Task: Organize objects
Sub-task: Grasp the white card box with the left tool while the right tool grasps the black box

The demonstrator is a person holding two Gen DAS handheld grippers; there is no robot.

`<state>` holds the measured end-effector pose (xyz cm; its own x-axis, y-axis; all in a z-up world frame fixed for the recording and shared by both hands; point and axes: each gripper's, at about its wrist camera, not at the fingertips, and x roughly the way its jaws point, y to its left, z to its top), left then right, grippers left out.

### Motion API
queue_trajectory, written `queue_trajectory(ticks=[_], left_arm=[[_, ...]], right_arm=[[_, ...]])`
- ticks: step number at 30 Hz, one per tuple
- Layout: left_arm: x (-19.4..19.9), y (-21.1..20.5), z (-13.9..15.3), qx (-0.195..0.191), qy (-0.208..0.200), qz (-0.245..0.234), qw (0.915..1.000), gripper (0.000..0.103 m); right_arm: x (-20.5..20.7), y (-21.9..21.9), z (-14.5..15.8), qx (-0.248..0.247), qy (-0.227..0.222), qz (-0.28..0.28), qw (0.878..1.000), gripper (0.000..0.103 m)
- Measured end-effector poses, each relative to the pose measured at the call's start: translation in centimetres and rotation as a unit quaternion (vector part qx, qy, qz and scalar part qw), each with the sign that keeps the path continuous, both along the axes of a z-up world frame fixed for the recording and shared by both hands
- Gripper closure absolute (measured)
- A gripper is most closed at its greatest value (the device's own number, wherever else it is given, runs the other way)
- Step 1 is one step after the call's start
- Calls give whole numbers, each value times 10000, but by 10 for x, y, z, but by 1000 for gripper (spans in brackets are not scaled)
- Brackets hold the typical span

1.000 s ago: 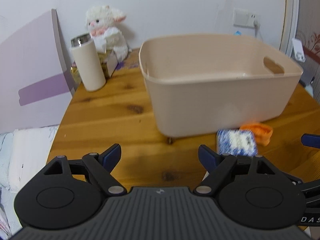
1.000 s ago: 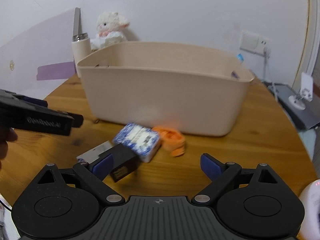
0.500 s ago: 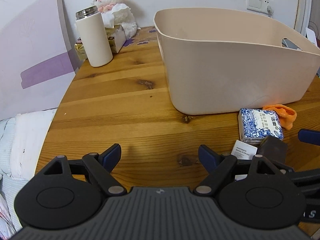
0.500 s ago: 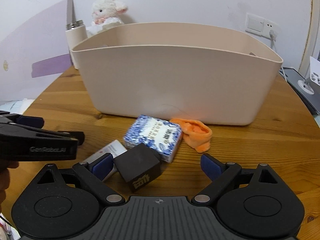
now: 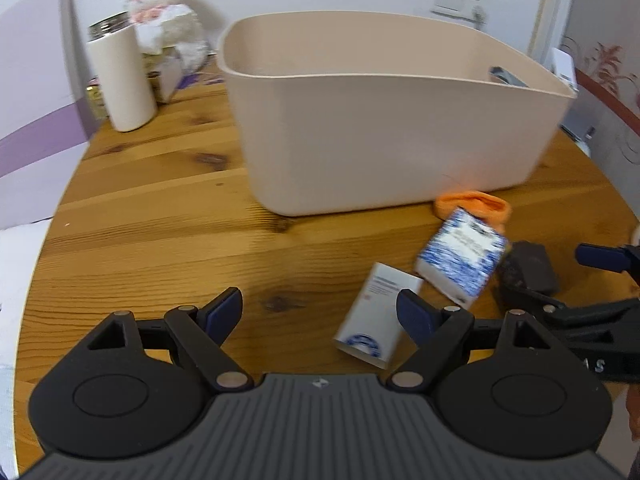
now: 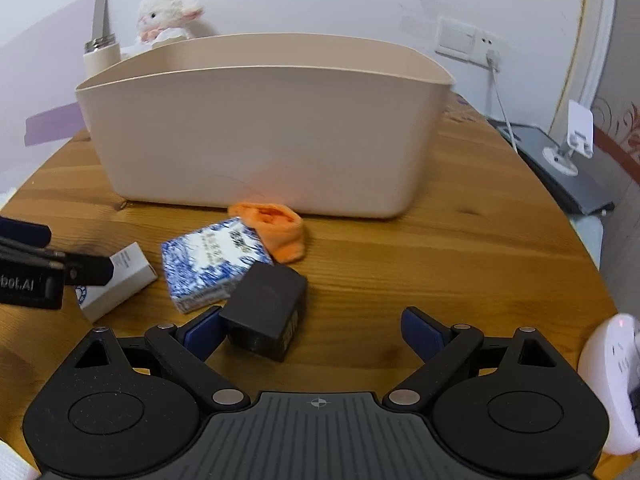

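Broadly, a round wooden surface [image 6: 440,264] carries everything, and the biggest thing on it is a beige plastic bin [image 6: 264,136] standing upright toward the back. Behind its left end stand a cream thermos [image 5: 122,80] and a white plush lamb [image 5: 168,16], both near the wall.

Next in size come the two tools. The left gripper [image 5: 320,308] has its fingers spread wide with only bare wood between them; its right fingertip lies just beside a white carton. The right gripper [image 6: 312,326] likewise has its fingers wide apart, gripping nothing, though a black block [image 6: 268,312] sits touching the inner side of its left finger.

Smaller things cluster in front of the bin. A blue-and-white patterned pack [image 6: 214,262] lies flat, touching the black block at its near corner. An orange sock [image 6: 276,230] is crumpled against the pack's far corner, just beside the bin wall. The white carton [image 5: 378,314] lies to the pack's left, close to it.
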<state>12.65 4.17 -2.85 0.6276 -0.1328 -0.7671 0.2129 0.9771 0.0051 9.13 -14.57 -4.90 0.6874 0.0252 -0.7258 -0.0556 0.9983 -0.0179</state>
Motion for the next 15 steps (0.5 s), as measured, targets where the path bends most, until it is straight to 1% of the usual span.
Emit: queue_trajectory(ticks=[2, 5, 6, 7, 8, 9, 10, 11, 12, 13, 14, 15], left_arm=[[-1, -7, -2, 78, 27, -122, 9999, 18], [3, -12, -10, 214, 147, -138, 9996, 19], [4, -12, -12, 205, 199, -138, 9995, 20], [6, -12, -15, 169, 275, -143, 9994, 25], [6, -11, -16, 110, 314, -148, 9993, 27], [7, -11, -16, 68, 288, -157, 9994, 28], [6, -12, -15, 83, 264, -174, 9995, 35], [5, -13, -14, 61, 237, -216, 9995, 45], [5, -14, -13, 42, 218, -269, 9994, 51], [5, -14, -12, 28, 213, -309, 9993, 63], [5, -14, -11, 2, 222, -342, 9992, 70], [5, -14, -11, -8, 236, -362, 9991, 70]], right_arm=[[0, -6, -2, 109, 14, -31, 9999, 8], [3, -11, -4, 274, 34, -43, 9996, 9], [3, -13, -5, 319, 23, -39, 9995, 11], [4, -13, -5, 337, 10, -39, 9994, 13], [5, -12, -6, 338, -2, -40, 9994, 15], [6, -11, -6, 326, -13, -25, 9995, 20], [7, -8, -7, 313, -18, 9, 9995, 28], [7, -6, -7, 297, -24, 50, 9995, 32], [7, -3, -7, 247, -61, 87, 9996, 48], [6, 0, -7, 178, -88, 137, 9997, 62], [5, 3, -6, 130, -117, 193, 9997, 71], [4, 5, -6, 140, -136, 245, 9995, 74]])
